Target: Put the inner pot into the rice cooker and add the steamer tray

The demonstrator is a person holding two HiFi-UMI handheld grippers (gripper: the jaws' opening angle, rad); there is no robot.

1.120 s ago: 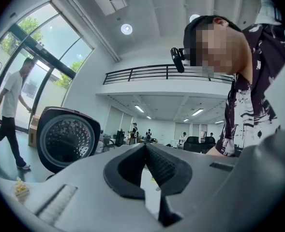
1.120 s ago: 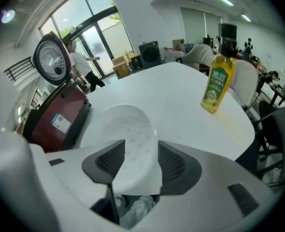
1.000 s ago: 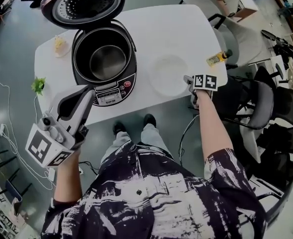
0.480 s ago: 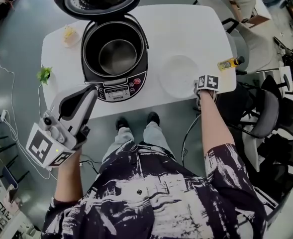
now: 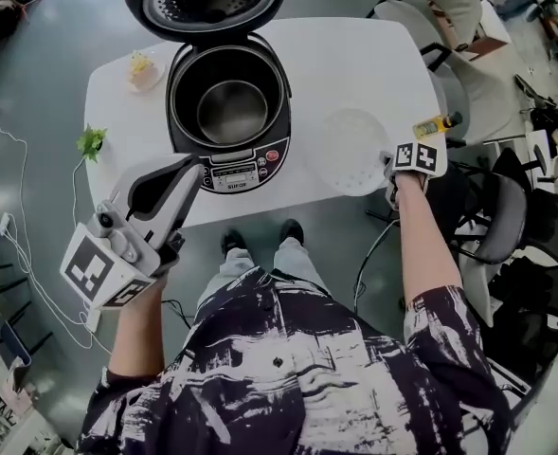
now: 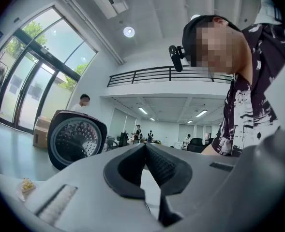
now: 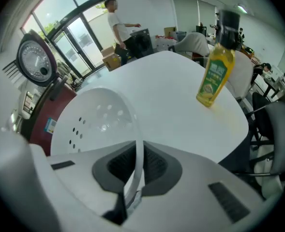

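- Two jaws of the left gripper point(image 5: 189, 169) sit pressed together on nothing, closest in.
- Right gripper point(image 5: 392, 171) pinches the steamer tray point(image 5: 352, 140) by its rim, at the four o'clock edge.
- Open rice cooker point(image 5: 233, 174), inner pot point(image 5: 231, 110) already inside, lies at nine o'clock from the tray.

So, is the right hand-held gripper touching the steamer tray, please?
Touching: in the right gripper view, the right hand-held gripper pinches the steamer tray rim.
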